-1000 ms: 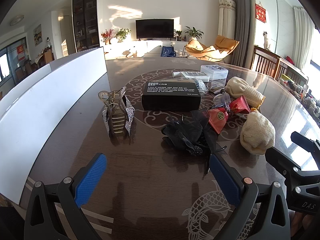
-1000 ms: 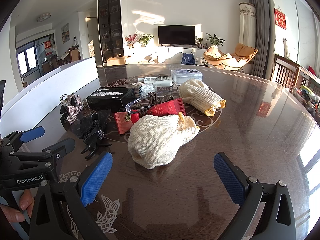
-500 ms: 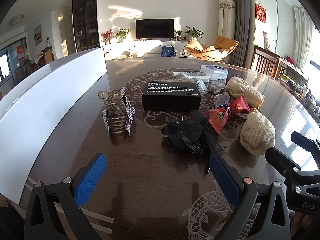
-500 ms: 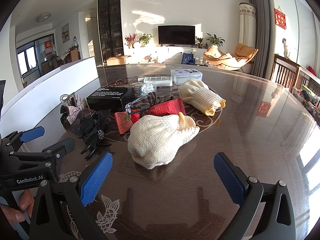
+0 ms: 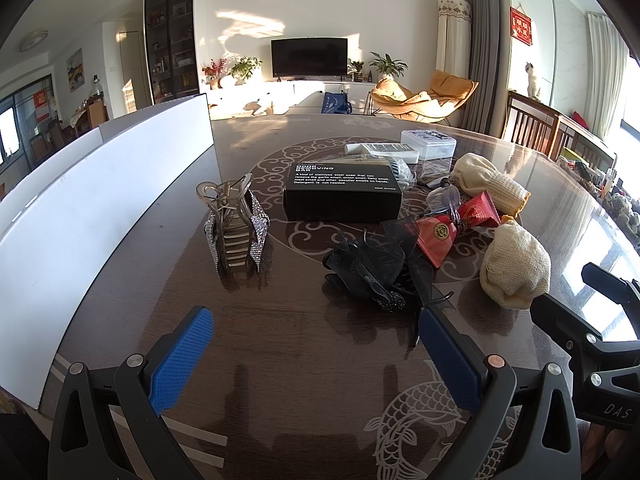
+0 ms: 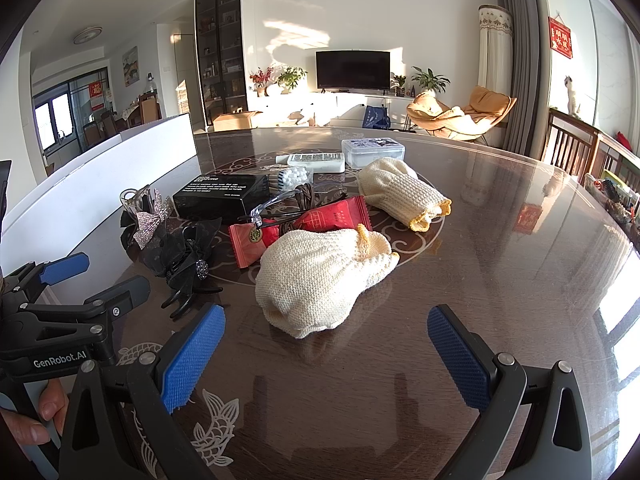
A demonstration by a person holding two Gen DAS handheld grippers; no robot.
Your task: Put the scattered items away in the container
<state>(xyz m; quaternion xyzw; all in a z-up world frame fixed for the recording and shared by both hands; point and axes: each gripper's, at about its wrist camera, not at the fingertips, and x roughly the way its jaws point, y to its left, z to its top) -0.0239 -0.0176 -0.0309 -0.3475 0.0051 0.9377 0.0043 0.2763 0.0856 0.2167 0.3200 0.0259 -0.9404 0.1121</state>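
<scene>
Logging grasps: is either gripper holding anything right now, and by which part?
Nothing is held. The left gripper and right gripper are both open above the table.

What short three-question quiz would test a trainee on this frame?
1. True or false: the left claw holds the black box.
2. Which item lies nearest the right claw? A) cream knitted glove B) clear lidded box C) red packet
3. Fill in: the rhinestone hair clip stands on the ____.

Key: 1 false, both claws are open and empty; 2 A; 3 table.
</scene>
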